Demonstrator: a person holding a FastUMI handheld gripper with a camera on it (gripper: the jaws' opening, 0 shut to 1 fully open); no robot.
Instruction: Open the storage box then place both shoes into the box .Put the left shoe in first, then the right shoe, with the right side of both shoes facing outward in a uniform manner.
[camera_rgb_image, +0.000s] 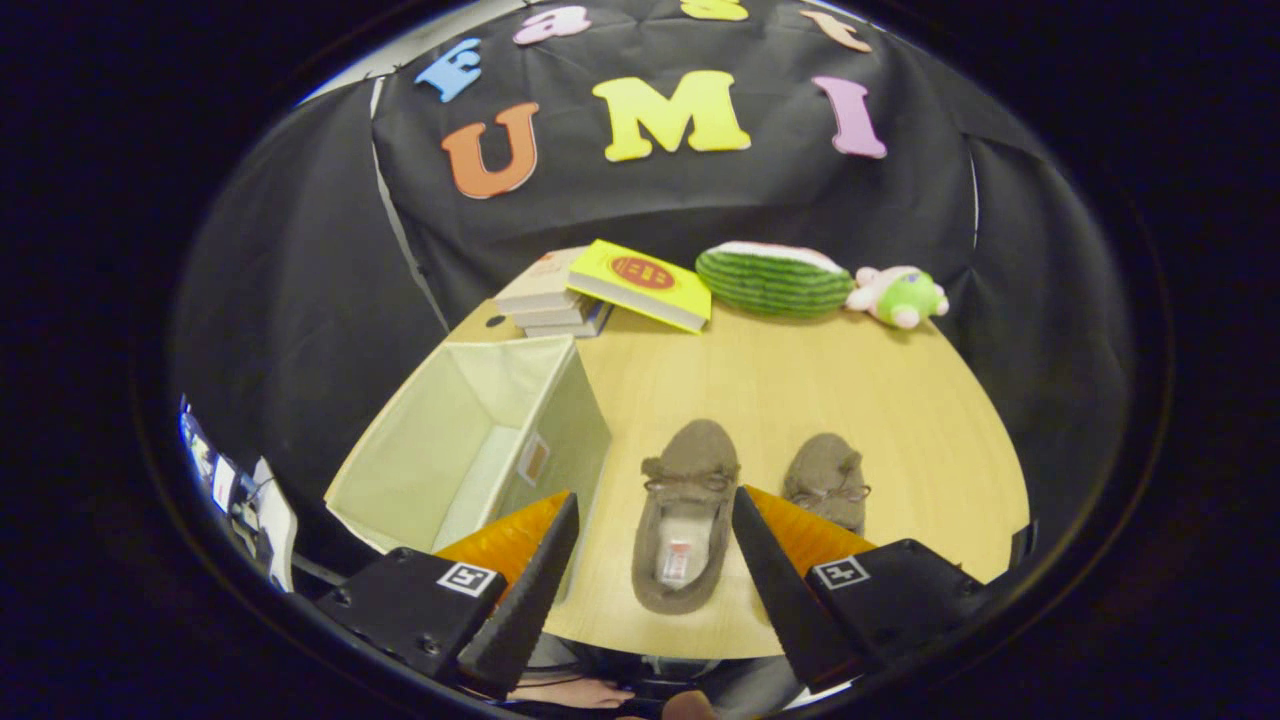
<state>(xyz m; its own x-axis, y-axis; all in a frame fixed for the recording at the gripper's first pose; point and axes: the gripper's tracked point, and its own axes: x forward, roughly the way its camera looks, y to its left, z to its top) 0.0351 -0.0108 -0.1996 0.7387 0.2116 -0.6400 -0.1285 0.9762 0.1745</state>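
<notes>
Two brown moccasin shoes lie side by side on the wooden table (800, 380), toes pointing away from me. The left shoe (686, 520) lies below, in line with the gap between my fingers. The right shoe (826, 478) sits just beyond the right finger, partly hidden by it. A pale green fabric storage box (470, 450) stands open to the left of the shoes, its inside bare, just beyond the left finger. My gripper (655, 515) hangs above the table, open, with nothing held.
At the back of the table sit a stack of books (555, 300) with a yellow book (642, 283) leaning on it, a watermelon-slice plush (775, 278) and a small green and pink plush toy (900, 296). Black cloth walls close the booth behind.
</notes>
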